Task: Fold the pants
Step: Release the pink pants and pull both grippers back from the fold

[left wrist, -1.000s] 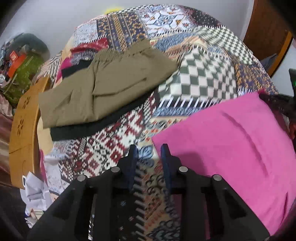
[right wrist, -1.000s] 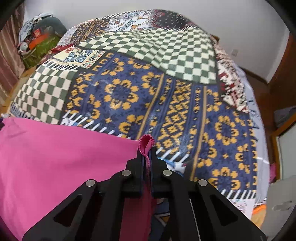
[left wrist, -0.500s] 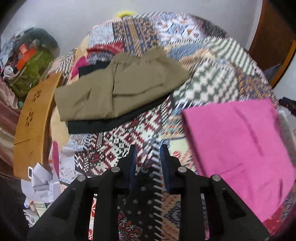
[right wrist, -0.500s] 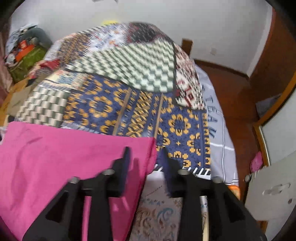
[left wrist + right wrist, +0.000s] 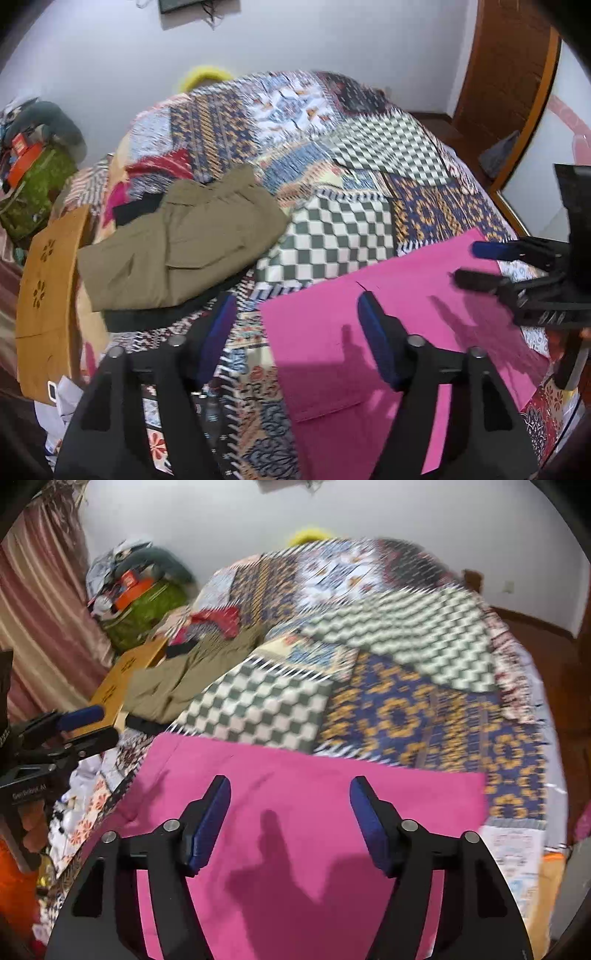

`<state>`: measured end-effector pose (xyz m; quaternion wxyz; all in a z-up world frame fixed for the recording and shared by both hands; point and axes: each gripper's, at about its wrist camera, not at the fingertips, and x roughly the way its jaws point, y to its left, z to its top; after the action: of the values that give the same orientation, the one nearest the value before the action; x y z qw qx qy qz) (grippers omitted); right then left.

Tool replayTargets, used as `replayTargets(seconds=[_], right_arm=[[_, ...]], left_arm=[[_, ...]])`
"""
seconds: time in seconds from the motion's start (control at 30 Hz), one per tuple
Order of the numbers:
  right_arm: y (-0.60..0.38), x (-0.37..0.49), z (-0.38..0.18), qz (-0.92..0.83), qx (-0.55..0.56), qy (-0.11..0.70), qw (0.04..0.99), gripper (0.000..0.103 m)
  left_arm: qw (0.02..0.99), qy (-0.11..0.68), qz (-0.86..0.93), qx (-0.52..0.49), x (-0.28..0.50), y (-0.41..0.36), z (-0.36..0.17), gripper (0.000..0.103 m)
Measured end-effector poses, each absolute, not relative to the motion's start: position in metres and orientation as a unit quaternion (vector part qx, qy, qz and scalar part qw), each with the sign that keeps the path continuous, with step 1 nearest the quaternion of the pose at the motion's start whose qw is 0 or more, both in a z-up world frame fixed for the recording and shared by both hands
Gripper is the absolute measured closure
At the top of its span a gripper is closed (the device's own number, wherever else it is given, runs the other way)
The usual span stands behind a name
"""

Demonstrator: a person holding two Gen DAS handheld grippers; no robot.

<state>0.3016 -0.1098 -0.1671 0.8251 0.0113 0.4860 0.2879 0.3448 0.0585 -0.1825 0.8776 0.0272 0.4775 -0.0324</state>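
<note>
The pink pants [image 5: 399, 332] lie folded flat on the patchwork bedspread [image 5: 347, 229], at the near right. They also fill the near half of the right wrist view [image 5: 303, 812]. My left gripper [image 5: 295, 306] is open and empty, above the pants' left edge. My right gripper [image 5: 290, 790] is open and empty, above the middle of the pants. The right gripper shows at the right in the left wrist view [image 5: 480, 262], open. The left gripper shows at the left in the right wrist view [image 5: 92, 723], open.
Folded olive pants [image 5: 184, 240] lie on a black garment [image 5: 170, 314] at the bed's left side. A wooden board [image 5: 48, 295] stands beside the bed on the left. Bags and clutter [image 5: 29, 177] sit at the far left. A wooden door [image 5: 509, 66] is at the right.
My right gripper let go of the pink pants' edge and opened wide. My left gripper opened wider. Both pulled back and up from the pants, which now lie flat.
</note>
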Motion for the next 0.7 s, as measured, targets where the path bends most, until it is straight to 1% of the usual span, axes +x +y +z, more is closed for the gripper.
replayTargets(seconds=[0.07,0.13,0.23,0.27,0.3,0.33,0.5,0.7], right_arm=[[-0.098,0.302,-0.179,0.291,-0.004,0.502,0.815,0.04],[-0.09,0.302,-0.196,0.29,-0.018,0.527,0.799,0.04],[-0.087,0.296,-0.22,0.291,-0.023,0.559,0.776,0.04],[-0.089,0.292,-0.222,0.289,-0.018,0.558,0.778,0.039],[-0.093,0.288,-0.222,0.287,-0.015,0.553,0.782,0.039],[-0.095,0.283,-0.22,0.286,-0.019,0.55,0.785,0.039],[-0.11,0.26,-0.213,0.283,-0.033,0.543,0.79,0.039],[-0.129,0.239,-0.209,0.27,-0.027,0.538,0.798,0.039]], left_arm=[[0.864,0.5,-0.037,0.036,0.351,0.051,-0.197,0.027],[0.843,0.534,-0.037,0.058,0.354,0.041,-0.22,0.027],[0.825,0.558,-0.04,0.08,0.35,0.035,-0.247,0.026],[0.834,0.544,-0.035,0.083,0.344,0.035,-0.249,0.022],[0.838,0.538,-0.029,0.087,0.341,0.035,-0.248,0.016],[0.84,0.533,-0.024,0.094,0.339,0.035,-0.247,0.015],[0.85,0.517,-0.013,0.102,0.32,0.036,-0.242,0.015],[0.855,0.513,0.001,0.081,0.302,0.045,-0.232,0.015]])
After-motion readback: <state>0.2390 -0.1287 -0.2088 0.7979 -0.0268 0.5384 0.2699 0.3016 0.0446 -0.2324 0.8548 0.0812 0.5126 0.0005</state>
